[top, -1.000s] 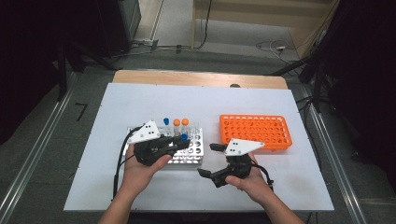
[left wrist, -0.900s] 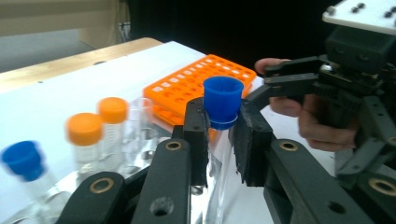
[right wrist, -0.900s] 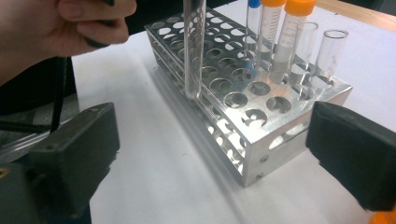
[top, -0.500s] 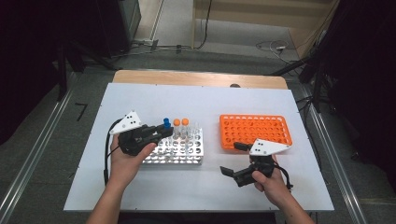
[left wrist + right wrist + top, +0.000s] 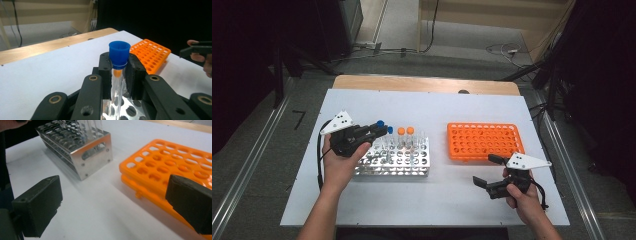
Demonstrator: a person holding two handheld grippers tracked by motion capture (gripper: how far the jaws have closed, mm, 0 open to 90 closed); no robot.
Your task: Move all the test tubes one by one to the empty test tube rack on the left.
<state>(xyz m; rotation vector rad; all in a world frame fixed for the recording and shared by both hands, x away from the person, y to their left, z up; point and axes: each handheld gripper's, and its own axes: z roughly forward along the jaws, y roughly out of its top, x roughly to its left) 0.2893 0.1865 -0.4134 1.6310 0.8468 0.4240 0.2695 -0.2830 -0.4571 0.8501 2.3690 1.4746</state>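
While the left gripper (image 5: 379, 131) stays clamped on a blue-capped tube (image 5: 118, 65), it has drawn back toward the table's left edge, so the tube now hangs above the left end of the metal rack (image 5: 394, 161), lifted clear of its hole. Two orange-capped tubes (image 5: 405, 131) stand in the rack's back row. The orange rack (image 5: 484, 141), right of centre, looks empty. The right gripper (image 5: 488, 172) has pulled away toward the front right corner, its jaws just spread to full width with nothing between them. Likely meaning: the tube has passed to the left gripper and next goes into the orange rack.
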